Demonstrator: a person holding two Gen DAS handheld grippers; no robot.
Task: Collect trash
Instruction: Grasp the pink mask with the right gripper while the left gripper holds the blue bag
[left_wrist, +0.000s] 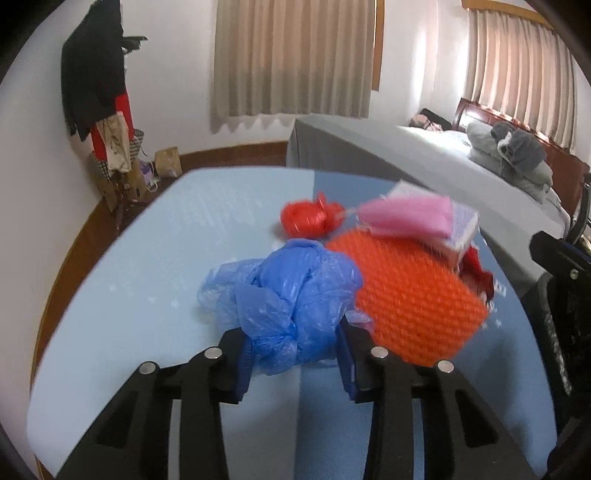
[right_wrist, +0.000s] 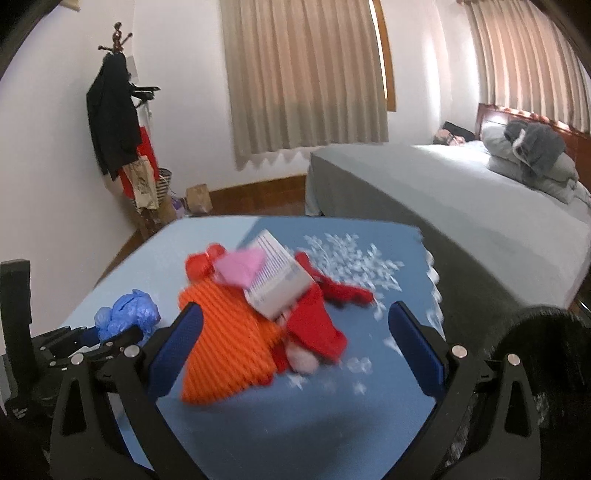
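Bench (right_wrist: 258, 424) carried pile. Orange net (left_wrist: 417, 295) sat mid-bench, landmark. Blue bag (left_wrist: 291, 295) lay just left of net, pinched between left gripper's (left_wrist: 295, 358) fingers; advice: lift straight, avoid snagging net. Right gripper's (right_wrist: 295, 339) fingers stood spread around net, nothing gripped.

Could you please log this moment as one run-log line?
left gripper: shut on blue plastic bag | right gripper: open, around orange net

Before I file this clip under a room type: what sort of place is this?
Most likely a bedroom in a home. A made bed with pillows stands at the right, curtains cover the windows, and a coat rack hung with clothes stands by the wall.
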